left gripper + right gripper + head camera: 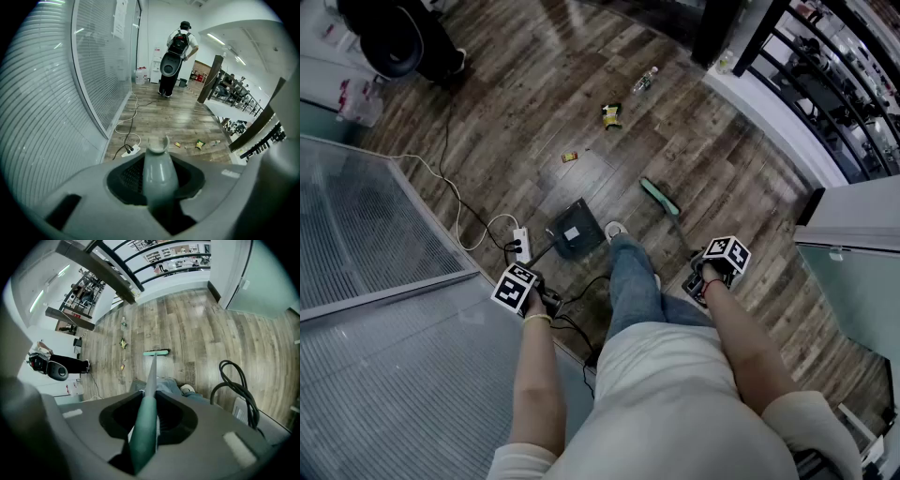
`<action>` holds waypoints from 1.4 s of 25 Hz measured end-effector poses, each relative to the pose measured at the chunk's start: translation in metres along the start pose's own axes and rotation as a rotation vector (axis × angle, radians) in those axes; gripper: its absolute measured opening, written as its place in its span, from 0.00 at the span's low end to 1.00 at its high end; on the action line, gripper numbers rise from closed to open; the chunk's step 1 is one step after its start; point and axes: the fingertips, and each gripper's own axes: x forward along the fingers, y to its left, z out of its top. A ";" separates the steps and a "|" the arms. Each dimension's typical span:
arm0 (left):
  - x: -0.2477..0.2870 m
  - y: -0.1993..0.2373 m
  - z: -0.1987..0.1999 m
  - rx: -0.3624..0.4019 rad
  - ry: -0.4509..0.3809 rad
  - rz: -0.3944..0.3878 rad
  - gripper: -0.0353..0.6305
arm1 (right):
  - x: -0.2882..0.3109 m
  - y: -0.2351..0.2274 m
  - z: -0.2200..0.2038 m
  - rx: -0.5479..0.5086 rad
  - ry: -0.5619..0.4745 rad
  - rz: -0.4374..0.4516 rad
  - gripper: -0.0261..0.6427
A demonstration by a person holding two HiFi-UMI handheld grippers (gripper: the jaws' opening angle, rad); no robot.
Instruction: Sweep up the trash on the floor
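My left gripper (546, 300) is shut on the grey handle (157, 174) of the dark dustpan (576, 229), which rests on the wood floor by my shoe. My right gripper (701, 281) is shut on the green broom handle (144, 426). The broom's teal head (661, 197) touches the floor ahead of me; it also shows as the broom head (156, 352) in the right gripper view. Farther out lie a yellow-green snack packet (611, 115), a small red-yellow wrapper (569, 157) and a plastic bottle (644, 80). The packet (200, 144) also shows in the left gripper view.
A white power strip (518, 244) with cables lies left of the dustpan, beside a glass wall with blinds (366, 244). A person with a backpack (176, 44) stands far off. A white curved ledge with black railing (787, 122) bounds the right. A black cable (234, 380) loops near my feet.
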 end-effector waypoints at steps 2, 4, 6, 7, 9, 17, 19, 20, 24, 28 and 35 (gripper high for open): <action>0.001 -0.004 0.002 0.008 -0.002 0.000 0.19 | 0.003 0.002 -0.002 0.016 0.012 0.011 0.18; 0.002 -0.009 0.003 0.017 -0.005 0.001 0.19 | 0.006 0.002 -0.003 0.014 0.020 0.016 0.18; 0.004 -0.012 0.003 0.024 -0.005 0.000 0.19 | 0.008 0.004 -0.002 -0.001 0.024 0.015 0.18; 0.005 -0.012 0.004 0.025 -0.003 0.000 0.19 | 0.009 0.005 -0.002 -0.007 0.025 0.014 0.18; 0.007 -0.011 0.005 0.027 0.002 0.000 0.19 | 0.010 0.007 -0.003 -0.010 0.029 0.013 0.18; 0.010 -0.009 0.006 0.031 0.008 0.001 0.19 | 0.011 0.006 0.000 -0.011 0.036 0.015 0.18; 0.011 -0.009 0.005 0.031 0.009 0.002 0.19 | 0.010 0.008 0.001 -0.003 0.036 0.016 0.18; 0.011 -0.010 0.005 0.031 0.010 0.003 0.19 | 0.010 0.009 0.002 0.001 0.034 0.016 0.18; 0.015 -0.011 0.009 0.030 0.016 0.005 0.19 | 0.009 0.019 0.005 0.015 0.030 0.006 0.18; 0.020 -0.014 0.011 0.028 0.022 0.005 0.19 | 0.008 0.035 0.011 0.010 0.032 0.000 0.18; 0.028 -0.017 0.022 0.032 0.042 0.016 0.19 | 0.005 0.071 0.029 -0.016 0.029 0.017 0.18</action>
